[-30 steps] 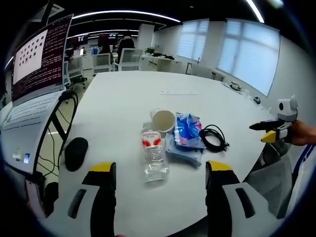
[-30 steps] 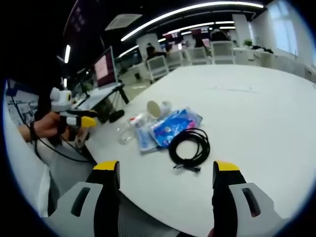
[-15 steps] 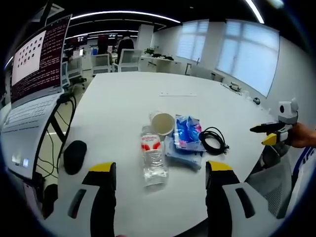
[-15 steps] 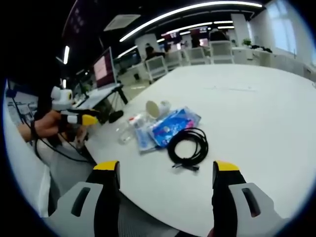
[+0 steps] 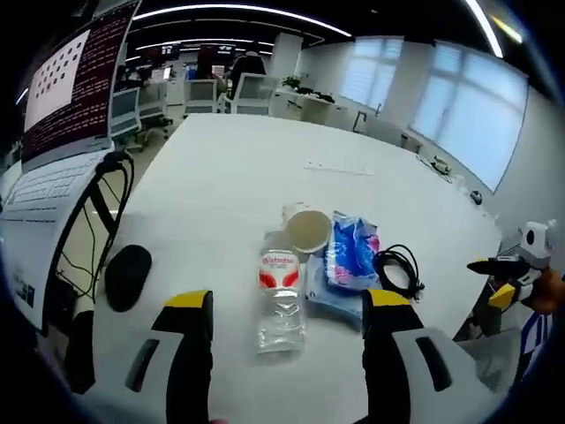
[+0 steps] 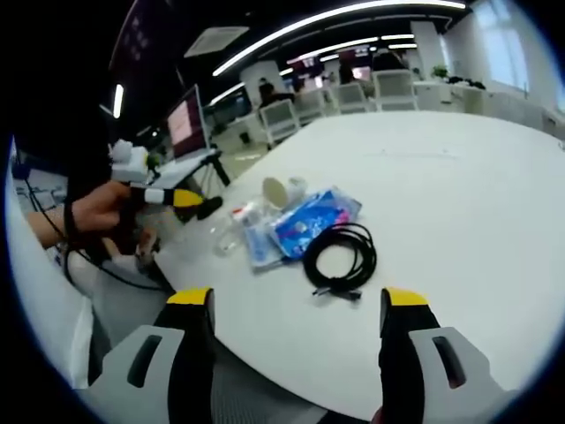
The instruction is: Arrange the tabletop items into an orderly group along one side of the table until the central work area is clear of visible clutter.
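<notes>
While both grippers (image 5: 287,309) (image 6: 297,309) hang spread and empty, a clear bottle (image 5: 282,289) lies flat — paper cup (image 5: 307,230), crinkly blue pack (image 5: 351,257), coiled black cable (image 5: 397,269) clustered beside it.

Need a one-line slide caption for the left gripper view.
Open left gripper facing a lying water bottle, paper cup, blue packet and coiled cable.
</notes>
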Demonstrator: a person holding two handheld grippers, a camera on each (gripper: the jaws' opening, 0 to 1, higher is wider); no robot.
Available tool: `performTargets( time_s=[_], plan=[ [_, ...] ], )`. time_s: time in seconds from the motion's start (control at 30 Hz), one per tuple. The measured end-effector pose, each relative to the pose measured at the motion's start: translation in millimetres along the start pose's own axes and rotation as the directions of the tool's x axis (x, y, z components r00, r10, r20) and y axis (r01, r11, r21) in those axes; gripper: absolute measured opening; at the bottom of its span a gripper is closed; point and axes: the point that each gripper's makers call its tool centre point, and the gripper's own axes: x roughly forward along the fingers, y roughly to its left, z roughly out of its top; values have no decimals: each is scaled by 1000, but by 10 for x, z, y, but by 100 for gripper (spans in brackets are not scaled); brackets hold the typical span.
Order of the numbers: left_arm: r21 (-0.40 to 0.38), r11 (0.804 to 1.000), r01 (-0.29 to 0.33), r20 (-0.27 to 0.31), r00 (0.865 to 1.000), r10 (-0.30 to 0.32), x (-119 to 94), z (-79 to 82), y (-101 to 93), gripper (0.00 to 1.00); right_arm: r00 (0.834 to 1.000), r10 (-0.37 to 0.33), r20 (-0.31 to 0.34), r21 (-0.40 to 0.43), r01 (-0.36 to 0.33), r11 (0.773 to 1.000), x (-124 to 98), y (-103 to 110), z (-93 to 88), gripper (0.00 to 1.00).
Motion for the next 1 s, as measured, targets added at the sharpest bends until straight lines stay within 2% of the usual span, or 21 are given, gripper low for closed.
performTargets(
  time_s=[0.47, 0.77, 1.0],
  plan=[
    [-24, 1000, -11, -72, 997, 9, 330, 36, 29, 67, 999, -45, 17, 39, 44, 998, -172, -176, -67, 76],
    [-71, 997, -40, -107, 994, 32, 506, 39, 60, 67, 999, -51, 19, 42, 50, 998, -196, -191, -70, 75],
    [-106, 993, -48, -160, 987, 31, 685, -21, 82, 66, 999, -50, 11, 37, 50, 998, -212, -187, -89, 75]
  ],
)
